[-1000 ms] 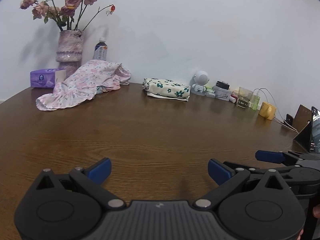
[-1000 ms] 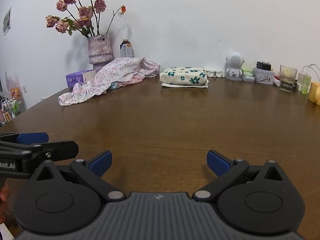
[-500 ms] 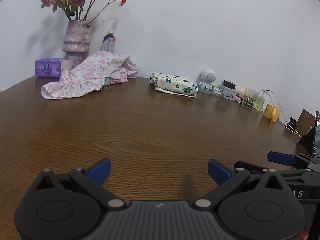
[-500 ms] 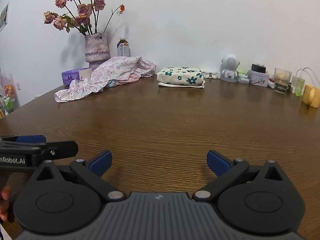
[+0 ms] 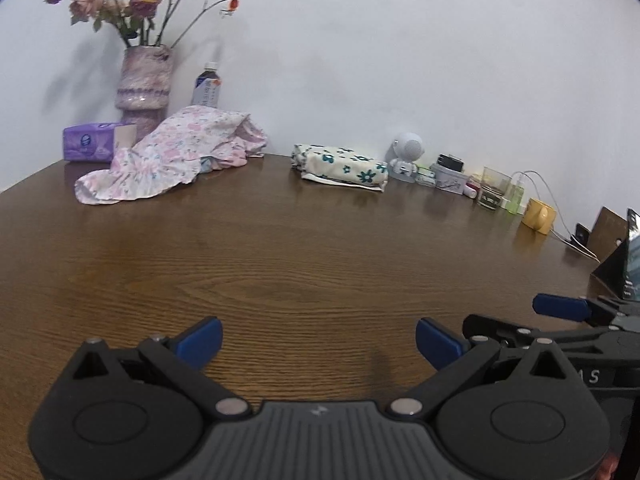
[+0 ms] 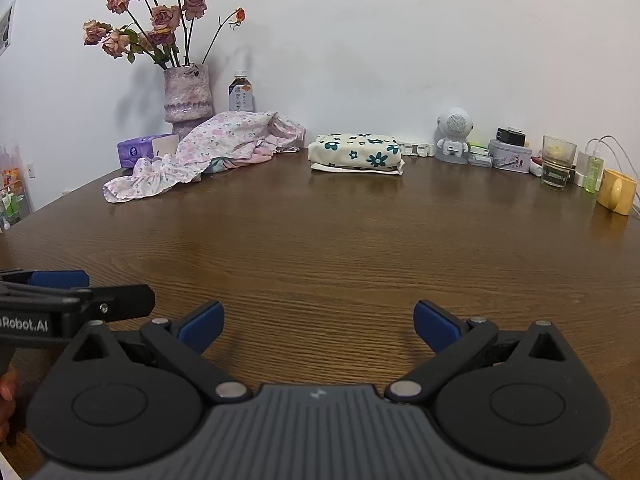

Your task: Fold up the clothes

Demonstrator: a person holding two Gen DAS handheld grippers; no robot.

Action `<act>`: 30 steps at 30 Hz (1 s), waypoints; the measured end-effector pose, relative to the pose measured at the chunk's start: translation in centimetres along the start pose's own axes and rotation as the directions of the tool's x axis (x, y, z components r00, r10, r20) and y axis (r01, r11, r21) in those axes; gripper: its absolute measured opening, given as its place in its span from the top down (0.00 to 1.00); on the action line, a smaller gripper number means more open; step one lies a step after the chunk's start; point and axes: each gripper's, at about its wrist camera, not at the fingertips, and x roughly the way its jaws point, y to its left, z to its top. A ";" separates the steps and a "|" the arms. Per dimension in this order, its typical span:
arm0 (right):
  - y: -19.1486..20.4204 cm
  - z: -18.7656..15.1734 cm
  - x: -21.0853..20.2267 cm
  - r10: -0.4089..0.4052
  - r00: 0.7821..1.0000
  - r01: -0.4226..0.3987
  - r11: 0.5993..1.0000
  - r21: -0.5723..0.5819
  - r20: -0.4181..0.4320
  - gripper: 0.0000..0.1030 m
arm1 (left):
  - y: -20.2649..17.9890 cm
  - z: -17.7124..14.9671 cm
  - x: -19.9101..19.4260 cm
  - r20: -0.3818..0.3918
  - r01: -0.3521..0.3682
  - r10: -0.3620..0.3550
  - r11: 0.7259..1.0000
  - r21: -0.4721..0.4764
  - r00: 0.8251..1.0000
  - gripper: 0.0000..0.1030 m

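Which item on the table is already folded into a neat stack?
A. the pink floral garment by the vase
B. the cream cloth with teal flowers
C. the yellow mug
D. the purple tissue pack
B: the cream cloth with teal flowers lies as a flat, squared stack near the wall, while the pink floral garment beside the vase is a loose crumpled heap.

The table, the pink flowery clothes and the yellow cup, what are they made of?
The table looks like dark brown wood or wood veneer, with visible grain lines and a soft sheen. The pink flowery clothes look like thin, soft woven fabric, probably cotton: they crumple and ruffle. The yellow cup looks smooth and matte, maybe ceramic or plastic; too small to tell.
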 end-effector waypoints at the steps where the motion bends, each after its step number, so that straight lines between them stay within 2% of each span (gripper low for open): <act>1: 0.0 0.0 -0.1 -0.002 1.000 0.002 1.000 -0.001 0.002 0.00 | 0.0 0.0 0.0 -0.002 0.006 -0.006 1.000 -0.001 1.000 0.00; 30: -0.3 -0.2 -0.1 0.005 1.000 -0.005 1.000 0.019 0.004 0.00 | -0.1 -0.1 0.1 -0.013 -0.008 0.007 1.000 -0.008 1.000 0.00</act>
